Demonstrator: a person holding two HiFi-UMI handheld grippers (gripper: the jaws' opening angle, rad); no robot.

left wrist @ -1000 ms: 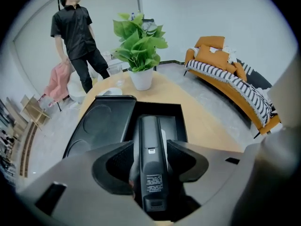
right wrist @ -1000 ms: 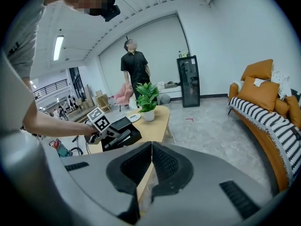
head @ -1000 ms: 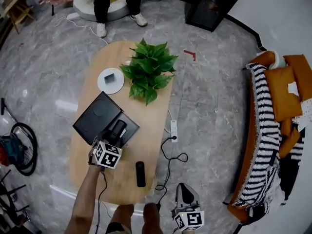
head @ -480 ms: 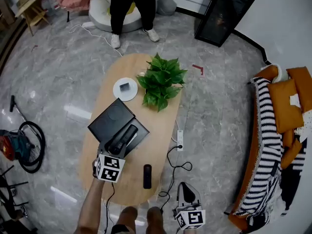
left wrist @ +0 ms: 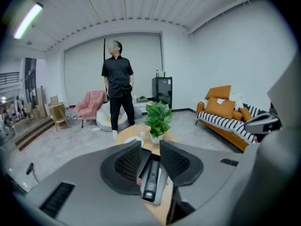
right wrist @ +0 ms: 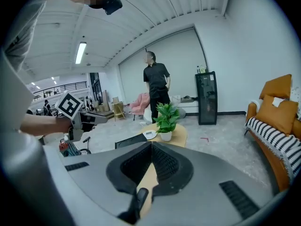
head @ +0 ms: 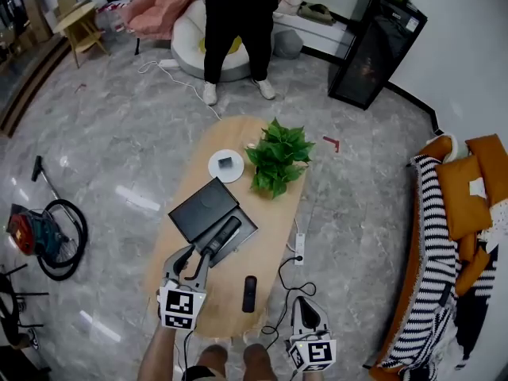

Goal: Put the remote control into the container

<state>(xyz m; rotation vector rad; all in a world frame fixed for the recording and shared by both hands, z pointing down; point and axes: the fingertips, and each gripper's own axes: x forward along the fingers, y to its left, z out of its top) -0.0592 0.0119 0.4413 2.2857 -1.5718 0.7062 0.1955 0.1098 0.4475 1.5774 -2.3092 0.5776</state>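
One remote control (head: 223, 235) is now laid in the black container (head: 242, 232), let go by the left gripper (head: 197, 259), whose half-parted jaws are closing on nothing; a second remote (head: 250, 294), near the right gripper (head: 305, 306) with its jaws together, is judged still outstanding.

remote (head: 222, 236) lay in container (head: 244, 233), mid-desk (head: 274, 221) | second remote (head: 250, 294) on desk, nearer front edge, right of container | plate (head: 226, 166) behind container; plant (head: 278, 159) just right of plate | power strip (head: 299, 249) on floor, right of desk | vacuum (head: 48, 232) on floor, far left
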